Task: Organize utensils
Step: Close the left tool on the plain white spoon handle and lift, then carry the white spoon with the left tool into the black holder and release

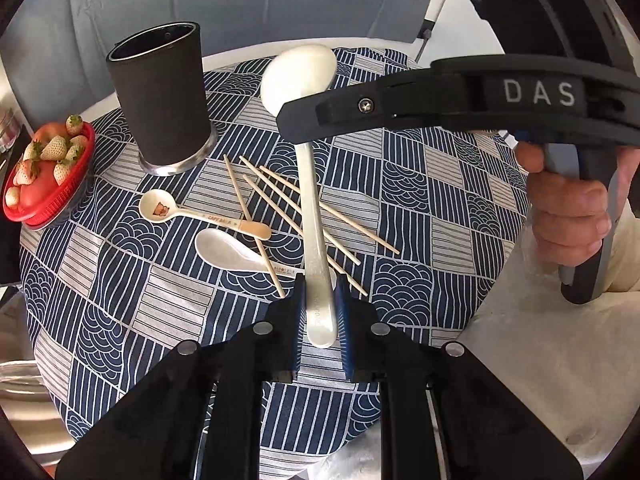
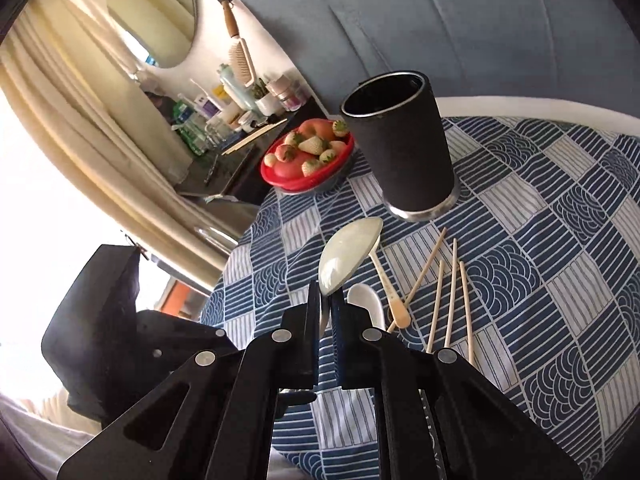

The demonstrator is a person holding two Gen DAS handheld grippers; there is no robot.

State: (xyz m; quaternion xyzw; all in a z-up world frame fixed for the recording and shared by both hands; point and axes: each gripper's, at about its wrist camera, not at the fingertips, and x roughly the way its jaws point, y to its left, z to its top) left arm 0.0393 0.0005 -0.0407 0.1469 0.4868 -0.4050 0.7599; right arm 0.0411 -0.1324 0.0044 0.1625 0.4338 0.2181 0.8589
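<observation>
A long white spoon (image 1: 312,208) is off the table, held at both ends. My left gripper (image 1: 320,284) is shut on its handle end, which sits between the blue pads. My right gripper (image 1: 304,120) reaches in from the right and is shut on the neck just below the bowl (image 2: 348,252). In the right wrist view the bowl sticks out past that gripper (image 2: 325,294). The black cylindrical holder (image 1: 160,96) (image 2: 400,140) stands upright and open-topped beyond the spoon. On the cloth lie several wooden chopsticks (image 1: 280,200) (image 2: 452,292), a small cream spoon (image 1: 160,206) and a white soup spoon (image 1: 228,250) (image 2: 366,300).
A red basket of strawberries (image 1: 48,176) (image 2: 308,156) sits at the table's edge beside the holder. A blue patterned cloth (image 1: 440,184) covers the round table. A person's hand (image 1: 568,216) grips the right tool's handle. A cluttered counter (image 2: 224,120) stands beyond the table.
</observation>
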